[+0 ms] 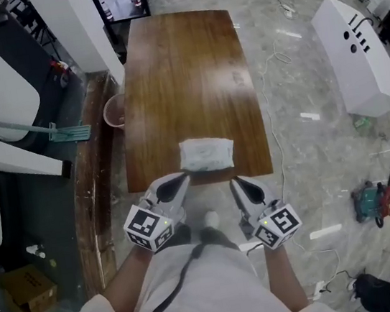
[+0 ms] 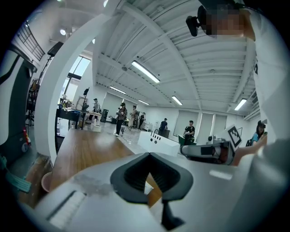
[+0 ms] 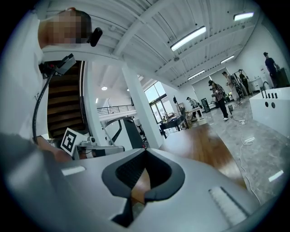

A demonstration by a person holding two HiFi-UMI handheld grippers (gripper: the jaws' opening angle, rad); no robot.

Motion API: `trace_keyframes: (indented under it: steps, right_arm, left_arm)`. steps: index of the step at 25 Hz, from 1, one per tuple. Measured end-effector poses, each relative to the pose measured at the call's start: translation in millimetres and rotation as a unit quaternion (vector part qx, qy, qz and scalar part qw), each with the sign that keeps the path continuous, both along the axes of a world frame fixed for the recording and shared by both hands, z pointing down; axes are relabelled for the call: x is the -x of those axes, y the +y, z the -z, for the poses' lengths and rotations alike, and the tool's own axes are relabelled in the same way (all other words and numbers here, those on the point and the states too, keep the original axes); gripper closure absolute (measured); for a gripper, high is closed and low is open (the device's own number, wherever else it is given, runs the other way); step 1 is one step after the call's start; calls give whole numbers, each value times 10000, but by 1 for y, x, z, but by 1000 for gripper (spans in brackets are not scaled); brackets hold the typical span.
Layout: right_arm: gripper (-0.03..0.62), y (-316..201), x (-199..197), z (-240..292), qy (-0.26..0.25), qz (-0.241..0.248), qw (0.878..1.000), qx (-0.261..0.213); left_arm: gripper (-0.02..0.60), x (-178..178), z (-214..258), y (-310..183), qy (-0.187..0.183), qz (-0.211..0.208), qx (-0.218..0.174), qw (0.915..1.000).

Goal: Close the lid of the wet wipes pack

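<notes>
We see the wet wipes pack (image 1: pixel 207 153) lying flat at the near end of the wooden table (image 1: pixel 186 73), close to the edge that faces the person and roughly centred across its width. From the head view we cannot tell whether its lid is up or down. The left gripper (image 1: pixel 185 178) sits just short of that near edge, its tips pointing at the pack's left corner and close to it, though contact does not show. Its own view has the two jaws pressed together with nothing between them. The right gripper (image 1: pixel 234 180) hangs a little further back, off the table's edge and to the pack's right, apart from it. Its jaws are likewise closed tip to tip and empty. Both grippers point roughly level along the table. Beside the table's left edge a pink bucket (image 1: pixel 114 113) stands on the floor, and a teal-headed mop (image 1: pixel 68 133) leans near it. To the right, well apart, is a long white cabinet (image 1: pixel 358 54).
</notes>
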State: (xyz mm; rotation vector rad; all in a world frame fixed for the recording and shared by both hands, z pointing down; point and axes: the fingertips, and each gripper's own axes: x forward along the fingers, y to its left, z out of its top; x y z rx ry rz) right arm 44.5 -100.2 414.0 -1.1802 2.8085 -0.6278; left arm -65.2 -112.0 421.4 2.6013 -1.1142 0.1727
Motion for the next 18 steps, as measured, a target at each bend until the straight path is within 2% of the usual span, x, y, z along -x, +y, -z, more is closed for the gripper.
trace_keyframes:
  steps: [9, 12, 18]
  right_arm:
    - [586, -5, -5, -34, 241, -232, 9992, 204]
    - [586, -8, -7, -47, 288, -277, 9987, 312]
    - [586, -17, -11, -64, 280, -304, 9980, 468]
  left_arm:
    - [572, -7, -52, -31, -331, -538, 291, 9976]
    - [541, -14, -65, -41, -492, -690, 271, 9960]
    - [518, -19, -86, -67, -684, -737, 277, 9945]
